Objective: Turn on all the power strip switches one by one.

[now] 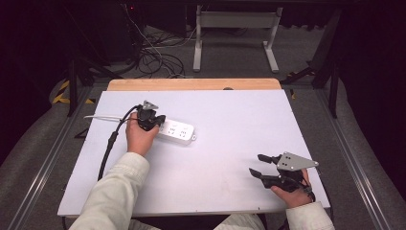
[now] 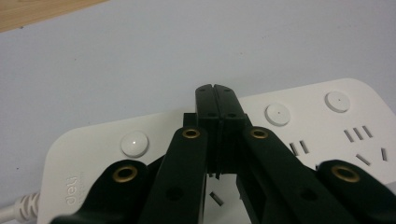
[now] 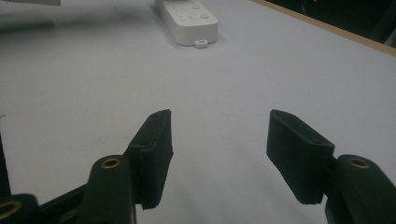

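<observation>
Left claw pressed on the power strip

Our left claw [image 2: 216,93], jaws clenched together, bears down on the white power strip [image 2: 299,126] on the counter [image 1: 230,158]; our right claw [image 3: 219,140] waits released, well apart. We judge the strip rigid, light and slippery: grip its long edges. "deli" is embossed by its cord [image 2: 18,207].

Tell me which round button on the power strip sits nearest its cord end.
The button left of the left gripper in its own view, beside the cord and logo; the other two buttons lie right of the gripper.
</observation>
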A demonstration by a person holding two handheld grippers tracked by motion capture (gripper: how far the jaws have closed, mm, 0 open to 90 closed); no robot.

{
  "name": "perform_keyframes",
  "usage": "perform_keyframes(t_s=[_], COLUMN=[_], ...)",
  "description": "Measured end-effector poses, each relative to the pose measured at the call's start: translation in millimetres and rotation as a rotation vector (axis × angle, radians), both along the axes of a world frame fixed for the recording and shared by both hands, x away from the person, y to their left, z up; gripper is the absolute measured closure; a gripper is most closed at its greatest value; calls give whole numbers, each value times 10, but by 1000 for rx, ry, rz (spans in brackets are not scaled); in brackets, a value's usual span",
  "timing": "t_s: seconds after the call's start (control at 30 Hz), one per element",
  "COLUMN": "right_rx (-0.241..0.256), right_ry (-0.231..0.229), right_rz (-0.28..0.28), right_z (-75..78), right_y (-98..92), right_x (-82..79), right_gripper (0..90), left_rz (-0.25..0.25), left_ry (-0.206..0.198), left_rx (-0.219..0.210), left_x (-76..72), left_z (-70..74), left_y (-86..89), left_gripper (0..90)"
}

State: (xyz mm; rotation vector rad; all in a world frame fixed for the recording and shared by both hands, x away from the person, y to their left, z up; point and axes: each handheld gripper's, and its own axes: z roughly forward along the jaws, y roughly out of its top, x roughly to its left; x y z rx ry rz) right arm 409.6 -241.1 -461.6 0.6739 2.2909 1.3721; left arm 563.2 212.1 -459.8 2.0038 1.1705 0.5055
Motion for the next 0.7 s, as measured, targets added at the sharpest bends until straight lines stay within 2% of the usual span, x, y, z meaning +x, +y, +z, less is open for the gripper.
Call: perform_keyframes(t_s=[0.13, 0.53, 0.63, 0.7], right_rx=[-1, -1, -2, -3], right_ry=[0, 0, -1, -1], right_rz=[0, 2, 2, 3], right_z=[-1, -1, -2, -2], right_y=[1, -1, -1, -1], right_x=[0, -1, 0, 0], right_gripper=[411, 410, 410, 411], left_rz=[2, -3, -5, -3], left_ry=[3, -6, -8, -21], left_rx=[14, 17, 27, 49], left_x=[11, 17, 18, 22], left_z=[-24, -39, -42, -47], left_y=[-4, 15, 11, 3], left_gripper=[899, 899, 899, 899])
